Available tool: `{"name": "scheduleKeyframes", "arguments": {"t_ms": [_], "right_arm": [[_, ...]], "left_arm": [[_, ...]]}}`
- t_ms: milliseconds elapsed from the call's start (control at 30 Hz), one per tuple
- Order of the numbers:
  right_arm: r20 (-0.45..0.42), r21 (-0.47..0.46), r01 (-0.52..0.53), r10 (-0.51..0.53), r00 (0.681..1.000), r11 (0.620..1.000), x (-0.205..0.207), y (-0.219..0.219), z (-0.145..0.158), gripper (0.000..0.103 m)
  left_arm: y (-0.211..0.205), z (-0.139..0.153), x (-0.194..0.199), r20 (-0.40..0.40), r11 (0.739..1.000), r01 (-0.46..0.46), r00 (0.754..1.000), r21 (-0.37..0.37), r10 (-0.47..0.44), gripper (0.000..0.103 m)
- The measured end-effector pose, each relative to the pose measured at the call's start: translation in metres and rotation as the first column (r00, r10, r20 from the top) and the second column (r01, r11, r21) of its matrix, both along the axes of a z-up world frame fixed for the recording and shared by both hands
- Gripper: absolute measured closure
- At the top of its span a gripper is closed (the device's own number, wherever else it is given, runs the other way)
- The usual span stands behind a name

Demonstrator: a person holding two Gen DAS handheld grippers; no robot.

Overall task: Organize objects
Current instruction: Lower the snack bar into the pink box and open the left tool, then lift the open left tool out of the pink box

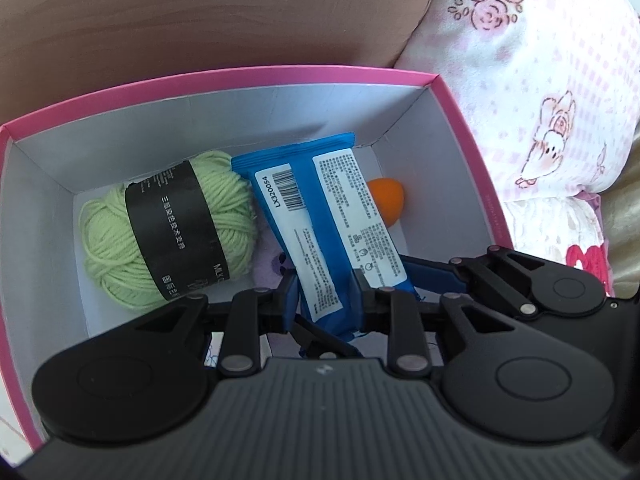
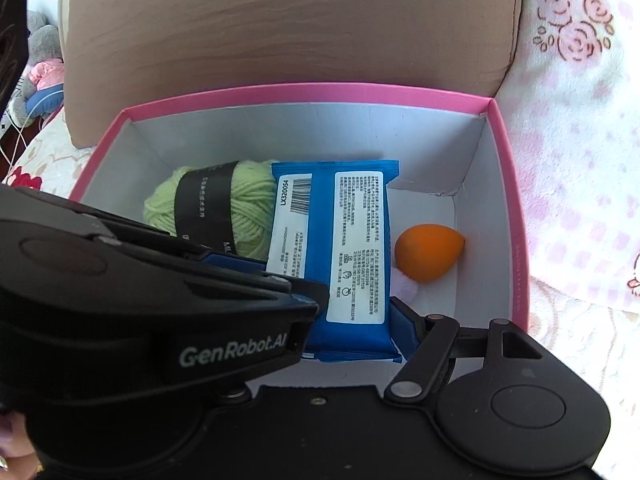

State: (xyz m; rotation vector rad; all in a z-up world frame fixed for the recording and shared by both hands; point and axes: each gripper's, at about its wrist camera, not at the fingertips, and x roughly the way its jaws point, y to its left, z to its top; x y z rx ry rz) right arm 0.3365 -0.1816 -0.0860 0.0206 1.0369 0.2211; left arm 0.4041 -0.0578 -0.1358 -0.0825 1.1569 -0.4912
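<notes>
A blue packet (image 1: 320,216) with white labels and a barcode slants inside the pink-rimmed box (image 1: 240,76). My left gripper (image 1: 324,288) is shut on the packet's near end. My right gripper (image 2: 352,308) straddles the same end across its width. Its blue right finger (image 2: 400,320) lies against the packet's edge, and its other finger is hidden behind the left gripper. Beside the packet lie a green yarn ball (image 1: 168,224) with a black band and an orange egg-shaped sponge (image 2: 428,254). A small purple soft thing (image 1: 272,268) peeks out under the packet.
The box has white inner walls and stands on floral pink bedding (image 1: 540,80). A brown cushion (image 2: 280,32) leans behind it. A grey plush toy (image 2: 40,60) lies at the far left. There is bare box floor around the sponge.
</notes>
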Motion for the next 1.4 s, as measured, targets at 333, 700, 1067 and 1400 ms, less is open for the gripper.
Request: {"name": "scheduleKeyframes", "arguments": {"t_ms": [333,700,1067,1400], "right_arm": [[-0.008,0.056,0.024,-0.024,1.000,0.998,-0.003,-0.003,0.001,0.025],[0.100,0.056,0.022,-0.027,0.995,0.998,-0.043,-0.007,0.046,0.019],[0.124,0.046,0.008,-0.014,0.992,0.999,-0.090,-0.012,0.077,0.019],[0.123,0.031,0.012,-0.016,0.992,0.999,-0.125,-0.007,0.098,0.019]], "left_arm": [[0.004,0.003,-0.009,-0.002,0.998,-0.033,0.999,0.050,0.034,0.066],[0.014,0.046,-0.036,0.080,0.990,-0.058,0.996,0.126,0.049,0.053],[0.029,0.074,-0.075,0.111,0.982,-0.054,0.993,0.180,0.034,0.050],[0.045,0.091,-0.113,0.122,0.975,-0.049,0.992,0.216,0.023,0.046]]}}
